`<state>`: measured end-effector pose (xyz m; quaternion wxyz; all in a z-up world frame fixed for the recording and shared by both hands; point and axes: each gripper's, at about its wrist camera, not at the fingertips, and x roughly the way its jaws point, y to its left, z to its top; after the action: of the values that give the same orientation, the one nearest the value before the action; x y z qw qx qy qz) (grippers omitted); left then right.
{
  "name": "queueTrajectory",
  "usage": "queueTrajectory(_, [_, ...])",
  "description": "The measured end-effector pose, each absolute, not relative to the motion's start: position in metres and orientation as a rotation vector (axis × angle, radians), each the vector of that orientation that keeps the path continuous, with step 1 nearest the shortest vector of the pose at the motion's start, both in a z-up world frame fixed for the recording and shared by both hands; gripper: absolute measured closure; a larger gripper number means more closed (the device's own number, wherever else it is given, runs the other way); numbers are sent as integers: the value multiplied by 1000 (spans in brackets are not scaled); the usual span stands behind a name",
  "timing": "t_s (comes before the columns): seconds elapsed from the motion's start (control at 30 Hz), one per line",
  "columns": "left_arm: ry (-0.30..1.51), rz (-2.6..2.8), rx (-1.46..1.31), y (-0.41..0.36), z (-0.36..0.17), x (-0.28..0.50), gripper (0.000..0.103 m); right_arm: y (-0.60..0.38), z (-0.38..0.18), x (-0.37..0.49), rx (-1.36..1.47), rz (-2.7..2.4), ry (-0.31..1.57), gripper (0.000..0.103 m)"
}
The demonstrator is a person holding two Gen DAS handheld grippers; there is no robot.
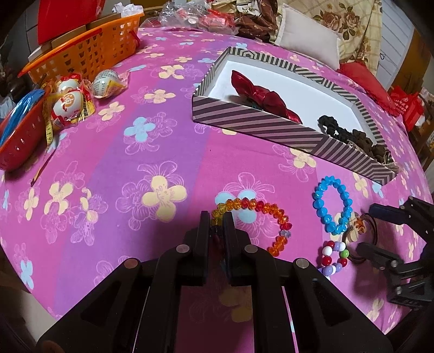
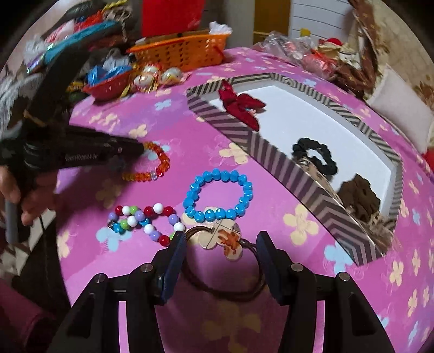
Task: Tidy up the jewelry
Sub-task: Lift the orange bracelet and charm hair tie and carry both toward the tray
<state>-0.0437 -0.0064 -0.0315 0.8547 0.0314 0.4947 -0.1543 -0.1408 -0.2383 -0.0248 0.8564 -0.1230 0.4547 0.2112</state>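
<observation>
On the pink flowered cloth lie an orange-red bead bracelet (image 1: 260,214), a blue bead bracelet (image 1: 332,206), a multicolour bead bracelet (image 1: 333,258) and a brown cord hair tie with a flower charm (image 2: 221,239). My left gripper (image 1: 217,220) is shut on the orange-red bracelet (image 2: 160,163) at its near-left end. My right gripper (image 2: 221,244) is open, its fingers either side of the flower charm hair tie (image 1: 358,225). A striped box (image 1: 244,122) with a white floor holds a red bow (image 1: 257,95), a black scrunchie (image 2: 314,154) and a brown scrunchie (image 2: 360,195).
An orange basket (image 1: 89,51), a red basket (image 1: 21,135) and wrapped egg-shaped sweets (image 1: 73,103) sit at the far left. Plastic wrappers (image 1: 195,16) and a white cushion (image 1: 306,40) lie behind the box (image 2: 271,152).
</observation>
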Motion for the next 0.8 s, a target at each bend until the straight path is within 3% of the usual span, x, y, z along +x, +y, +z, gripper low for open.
queueTrajectory(0.17, [1041,-317,89,-11,-32,-40,93,-245,-31,-135,-213,432,949,53])
queueTrajectory(0.27, [1043,-330,92,-15,-31,-38,82,-246,-32,-140,-215,399,925,63])
queueTrajectory(0.3, [1043,-339,96,-17,-31,-38,76,-246,-32,-142,-210,397,925,63])
queueTrajectory(0.4, [1028,-337,138,-25,-32,-41,73,-242,-32,-149,-220,380,917,64])
queueTrajectory(0.43, [1019,-345,152,-28,-32,-42,75,-242,-31,-151,-221,379,914,64])
queueTrajectory(0.47, [1015,-359,148,-28,-32,-43,93,-241,-31,-155,-222,376,911,66])
queueTrajectory(0.5, [1020,-369,142,-28,-33,-44,95,-241,-31,-157,-223,373,906,70])
queueTrajectory(0.8, [1020,-411,33,-6,-18,-47,95,-244,-14,-176,-184,326,862,69])
